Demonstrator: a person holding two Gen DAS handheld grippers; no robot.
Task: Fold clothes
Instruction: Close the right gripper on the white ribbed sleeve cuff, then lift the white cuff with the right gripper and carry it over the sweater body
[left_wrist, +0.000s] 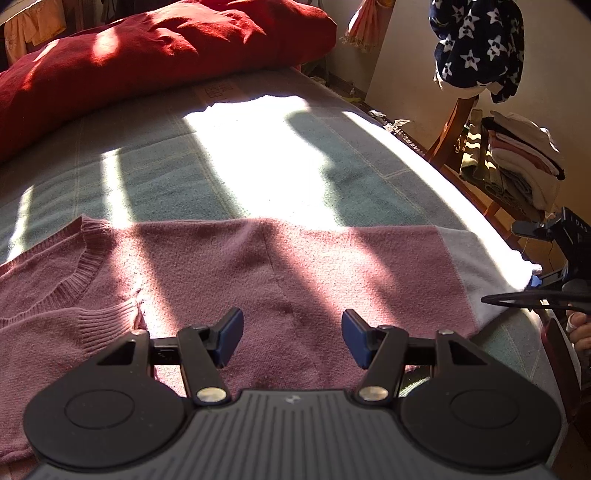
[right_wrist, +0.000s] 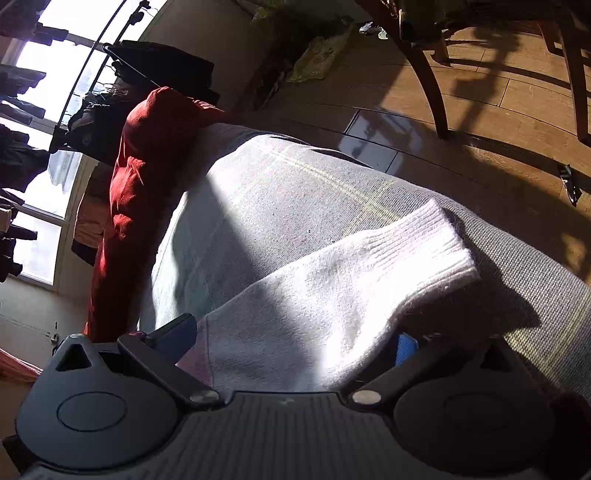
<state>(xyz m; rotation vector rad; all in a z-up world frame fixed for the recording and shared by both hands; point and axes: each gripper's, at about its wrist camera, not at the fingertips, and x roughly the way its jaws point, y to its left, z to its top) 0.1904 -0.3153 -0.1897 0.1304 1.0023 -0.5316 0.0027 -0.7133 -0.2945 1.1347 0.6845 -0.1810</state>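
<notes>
One pink knitted sweater (left_wrist: 236, 273) lies flat low in the left view, bare grey-green blanket (left_wrist: 207, 170) beyond it. Left gripper (left_wrist: 292, 338) hovers open above it. Right gripper (right_wrist: 295, 343) stands agape around the sweater's white ribbed hem (right_wrist: 369, 266) at the bed's edge.

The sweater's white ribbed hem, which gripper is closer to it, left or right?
Right. The right gripper has the white ribbed hem just ahead, fabric between its fingers. The left gripper hovers open over the pink part.

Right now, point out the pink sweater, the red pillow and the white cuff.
pink sweater (left_wrist: 229, 266), left wrist view, middle of its body.
red pillow (left_wrist: 159, 48), left wrist view, top of its cover.
white cuff (right_wrist: 436, 243), right wrist view, ribbed end.
</notes>
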